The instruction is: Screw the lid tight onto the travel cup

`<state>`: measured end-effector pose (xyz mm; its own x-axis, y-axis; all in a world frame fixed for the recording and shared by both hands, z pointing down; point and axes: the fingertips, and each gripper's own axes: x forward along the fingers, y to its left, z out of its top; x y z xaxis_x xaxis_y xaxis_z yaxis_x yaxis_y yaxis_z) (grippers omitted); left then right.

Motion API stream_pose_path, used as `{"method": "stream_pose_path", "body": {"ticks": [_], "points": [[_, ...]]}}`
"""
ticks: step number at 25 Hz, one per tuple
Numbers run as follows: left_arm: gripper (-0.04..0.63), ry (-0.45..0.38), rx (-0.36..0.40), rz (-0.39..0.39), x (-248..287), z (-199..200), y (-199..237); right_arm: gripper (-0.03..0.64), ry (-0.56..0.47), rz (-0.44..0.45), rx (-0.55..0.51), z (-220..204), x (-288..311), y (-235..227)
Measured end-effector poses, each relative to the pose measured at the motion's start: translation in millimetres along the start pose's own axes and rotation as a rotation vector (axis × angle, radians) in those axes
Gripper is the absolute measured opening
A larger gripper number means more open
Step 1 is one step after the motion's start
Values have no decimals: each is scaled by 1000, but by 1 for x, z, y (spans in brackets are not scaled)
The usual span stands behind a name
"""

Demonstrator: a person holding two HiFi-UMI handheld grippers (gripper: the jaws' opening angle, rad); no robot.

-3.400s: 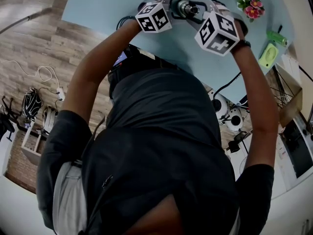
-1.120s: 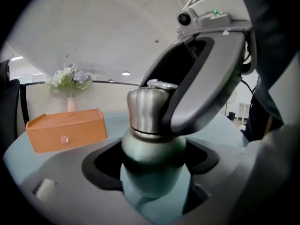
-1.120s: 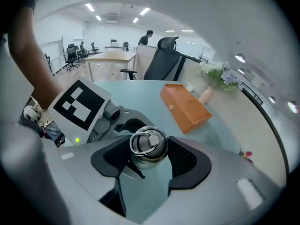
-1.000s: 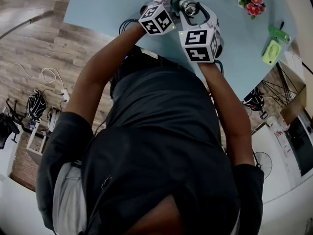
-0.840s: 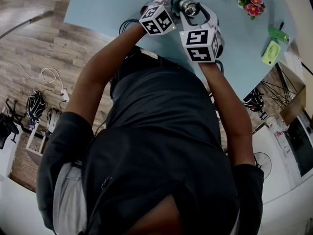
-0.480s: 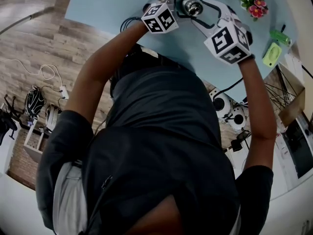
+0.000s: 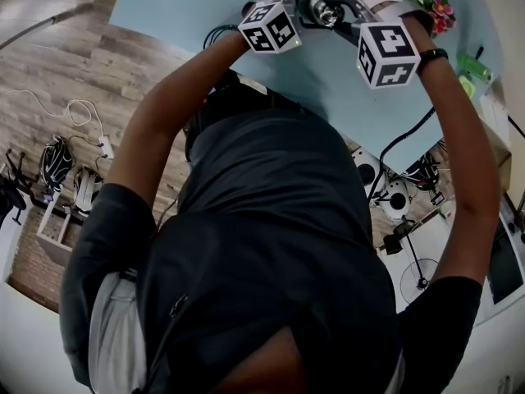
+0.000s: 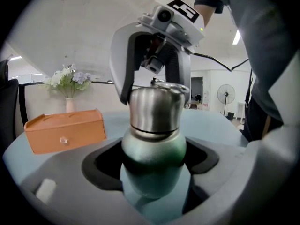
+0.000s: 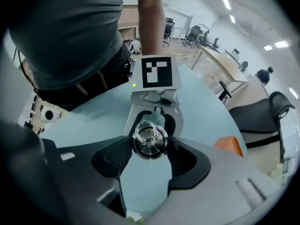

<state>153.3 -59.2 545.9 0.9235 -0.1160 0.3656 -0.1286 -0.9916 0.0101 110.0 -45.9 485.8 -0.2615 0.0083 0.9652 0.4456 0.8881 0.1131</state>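
Looking down from the head view, I see the pale blue surface (image 7: pixel 189 15) under both hands. An orange box (image 8: pixel 65 130) stands on it, well apart from the cup. My left tongs (image 8: pixel 152 172) are clenched on the green body of the travel cup (image 8: pixel 153 149), which is upright. My right tongs (image 9: pixel 149 146) grasp the steel lid (image 8: pixel 154 109) from above, with both jaws touching its sides. The lid sits on the cup's neck, with a small ring (image 9: pixel 138 131) on top.
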Motion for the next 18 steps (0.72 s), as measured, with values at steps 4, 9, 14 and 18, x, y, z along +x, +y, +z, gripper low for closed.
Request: {"method": "stream_pose_path", "body": {"ticks": [4, 9, 14, 18], "points": [[425, 1, 3, -8, -2, 0, 1, 235, -54, 56, 308, 0, 2, -5], [425, 4, 0, -2, -2, -1, 0, 233, -71, -92, 754, 1, -2, -14], [425, 3, -17, 30, -3, -1, 2, 235, -70, -360, 1282, -5, -5, -20], [425, 3, -29, 63, -2, -2, 3, 235, -106, -527, 1461, -8, -7, -20]]}}
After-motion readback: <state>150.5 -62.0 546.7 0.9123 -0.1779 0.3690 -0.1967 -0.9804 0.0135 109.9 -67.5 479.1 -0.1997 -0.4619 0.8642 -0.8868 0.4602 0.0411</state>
